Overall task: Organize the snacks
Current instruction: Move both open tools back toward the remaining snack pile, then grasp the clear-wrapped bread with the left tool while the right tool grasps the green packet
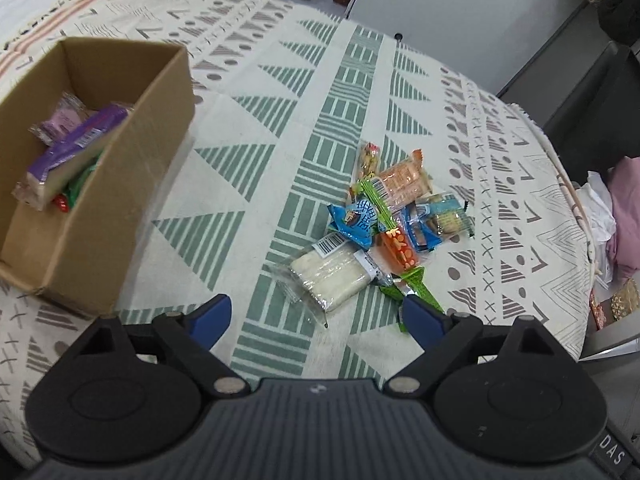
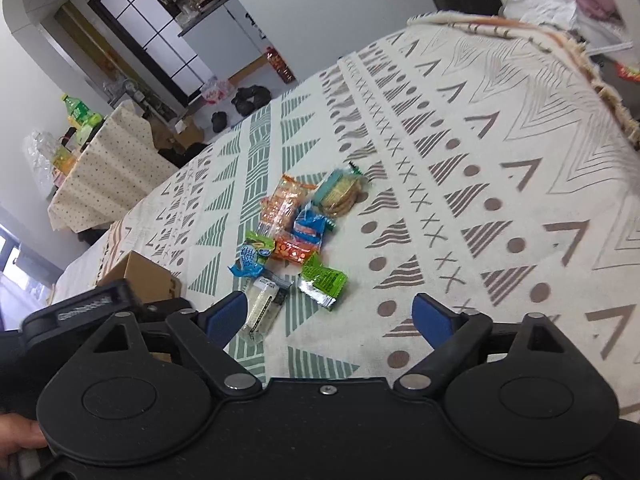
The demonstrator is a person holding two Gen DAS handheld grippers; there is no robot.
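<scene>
A pile of small snack packets (image 1: 396,216) lies on the patterned tablecloth (image 1: 280,128); it also shows in the right wrist view (image 2: 296,236). The nearest is a clear packet of white bars (image 1: 332,276), just ahead of my left gripper (image 1: 316,320), which is open and empty. A cardboard box (image 1: 120,168) at the left holds a purple packet (image 1: 76,140) and others. My right gripper (image 2: 328,320) is open and empty, near a green packet (image 2: 322,282) and the white-bar packet (image 2: 262,306).
The table's right edge drops off to pink and white cloth (image 1: 616,216). The left gripper's body (image 2: 80,308) and the box (image 2: 148,276) sit at the left of the right wrist view. A second table with bottles (image 2: 80,120) stands beyond.
</scene>
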